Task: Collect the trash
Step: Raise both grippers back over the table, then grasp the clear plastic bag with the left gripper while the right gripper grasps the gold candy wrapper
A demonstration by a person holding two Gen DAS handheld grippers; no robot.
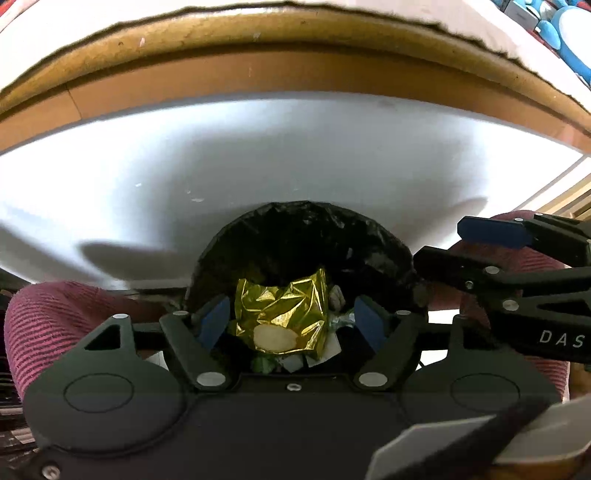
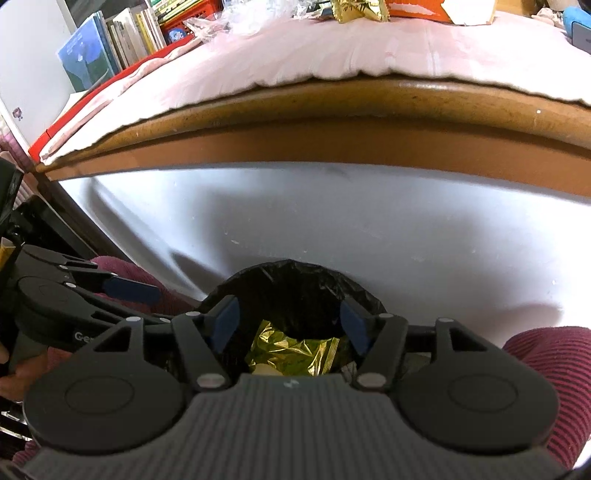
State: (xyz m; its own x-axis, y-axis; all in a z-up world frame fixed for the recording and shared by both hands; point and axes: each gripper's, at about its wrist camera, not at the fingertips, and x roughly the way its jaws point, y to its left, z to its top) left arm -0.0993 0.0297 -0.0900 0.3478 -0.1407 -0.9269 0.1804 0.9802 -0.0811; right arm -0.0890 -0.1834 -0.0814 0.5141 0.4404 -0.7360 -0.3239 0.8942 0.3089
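A bin lined with a black bag (image 1: 303, 218) (image 2: 295, 271) stands below both grippers. Inside it lies a crumpled gold foil wrapper (image 1: 284, 310) (image 2: 295, 350) on top of paper scraps (image 1: 332, 350). My left gripper (image 1: 291, 321) hangs over the bin's mouth, open, its blue pads (image 1: 214, 321) well clear of the wrapper on both sides. My right gripper (image 2: 290, 325) is also above the bin, open and holding nothing. In the left wrist view it reaches in from the right (image 1: 454, 247).
A wooden table edge (image 2: 332, 99) under a pale cloth (image 2: 332, 48) runs across the top. On the cloth lie another gold wrapper (image 2: 360, 9), clear plastic (image 2: 236, 18) and an orange box (image 2: 417, 7). Books (image 2: 122, 40) stand far left. Maroon ribbed knees (image 1: 48, 325) (image 2: 554, 369) flank the bin.
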